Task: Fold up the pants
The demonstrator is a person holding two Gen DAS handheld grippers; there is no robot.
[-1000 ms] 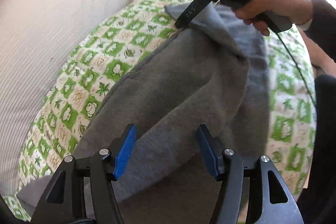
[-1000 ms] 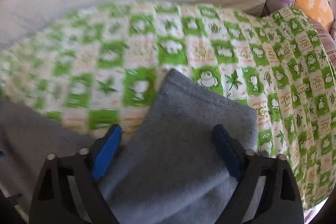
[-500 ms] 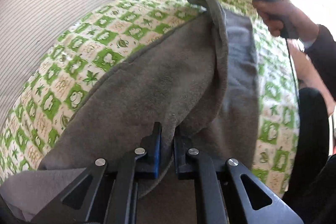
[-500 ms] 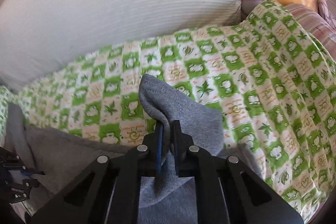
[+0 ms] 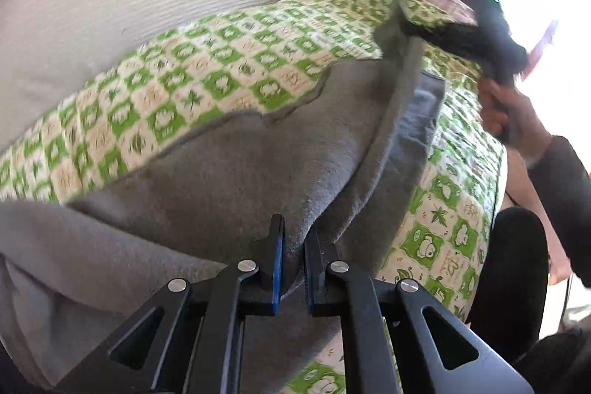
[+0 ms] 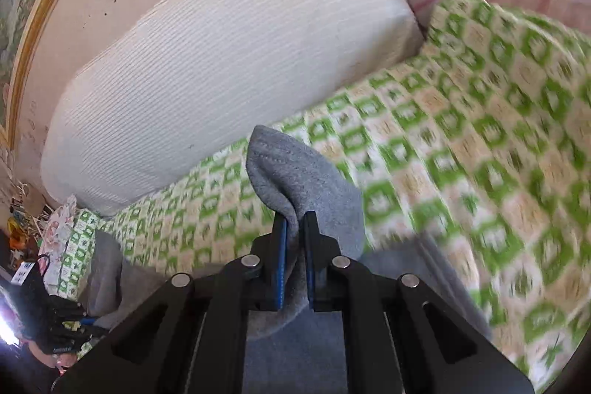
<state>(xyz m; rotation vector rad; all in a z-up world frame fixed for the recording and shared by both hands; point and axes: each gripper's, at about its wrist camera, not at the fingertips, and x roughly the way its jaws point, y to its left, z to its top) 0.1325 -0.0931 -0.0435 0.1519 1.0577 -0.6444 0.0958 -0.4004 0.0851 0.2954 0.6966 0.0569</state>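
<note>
Since a second ago, both tongs have gone from wide open over the flat cloth to clamped on it, and the right one has lifted its end clear of the bedspread. We now see the left gripper with its blue-padded jaws nearly together, a fold of the gray pants pinched between them. Ahead of these jaws the pants stretch away in a long raised ridge to the right gripper, which only this view shows from outside: a dark, blurred tool biting the far end of the cloth, with the person's right hand wrapped round its handle. A lower layer of the pants lies flat on the green checked bedspread, just right of the ridge. From the right wrist view we see what the left cannot: the right gripper narrowed onto a stitched corner of the pants, which pokes up beyond the jaw tips, above the bedspread. Beyond the tips rests a large white ribbed pillow. Far to the lower left of these jaws, the left gripper appears small and dark; its jaws cannot be made out there.
</note>
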